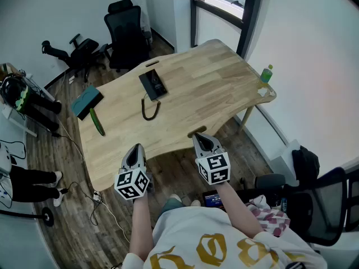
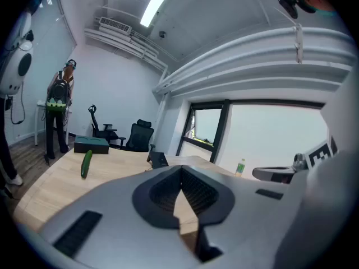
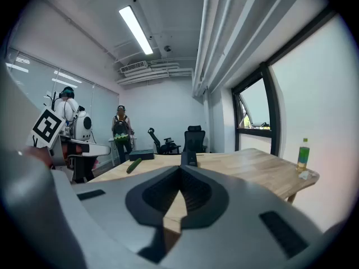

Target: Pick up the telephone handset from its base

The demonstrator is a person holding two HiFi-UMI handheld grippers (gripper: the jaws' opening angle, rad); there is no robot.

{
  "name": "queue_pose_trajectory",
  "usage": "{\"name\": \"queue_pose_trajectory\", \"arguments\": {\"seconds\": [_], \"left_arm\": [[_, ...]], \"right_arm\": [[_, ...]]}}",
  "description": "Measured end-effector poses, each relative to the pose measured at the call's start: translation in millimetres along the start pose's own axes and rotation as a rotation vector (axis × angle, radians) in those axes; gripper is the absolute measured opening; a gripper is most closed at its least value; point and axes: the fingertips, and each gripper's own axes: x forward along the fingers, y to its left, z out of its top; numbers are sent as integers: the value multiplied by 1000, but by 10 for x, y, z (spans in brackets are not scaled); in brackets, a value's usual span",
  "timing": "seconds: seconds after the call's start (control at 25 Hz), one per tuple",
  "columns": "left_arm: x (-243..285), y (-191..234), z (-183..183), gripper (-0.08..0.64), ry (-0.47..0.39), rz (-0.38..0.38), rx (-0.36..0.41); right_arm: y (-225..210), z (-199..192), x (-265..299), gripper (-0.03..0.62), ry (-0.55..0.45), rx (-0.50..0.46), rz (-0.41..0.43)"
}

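The left claw (image 1: 134, 152) is pointing forward and tilting slightly downward, its jaws pressing together with nothing between them; the right claw (image 1: 202, 139) is pointing the same way just beside it, jaws likewise closed and empty; the left forearm (image 1: 140, 223) and right forearm (image 1: 234, 202) are reaching forward from the torso, roughly parallel.

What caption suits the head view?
Left gripper and right gripper, shut and empty, before the table; the telephone lies untouched.
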Motion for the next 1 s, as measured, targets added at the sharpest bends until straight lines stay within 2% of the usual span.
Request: {"name": "queue_pose_trajectory", "arguments": {"seconds": [0.12,0.28,0.36,0.52,0.76,1.0], "left_arm": [[-28,-26,-36,6,7,1,8],[-19,-24,-44,6,23,14,24],[-57,-10,-35,6,17,28,10],[-117,-30,-21,6,6,41,-2],[-131,-46,-72,6,10,66,-21],[38,40,-47,6,12,54,-50]], "right_arm": [[-59,-29,14,5,11,-46,14],[-75,27,82,5,31,-174,62],[-38,70,81,5,28,-193,92],[21,119,71,5,16,-177,116],[5,78,96,5,-21,-32,94],[-38,63,307,5,-13,-77,83]]}}
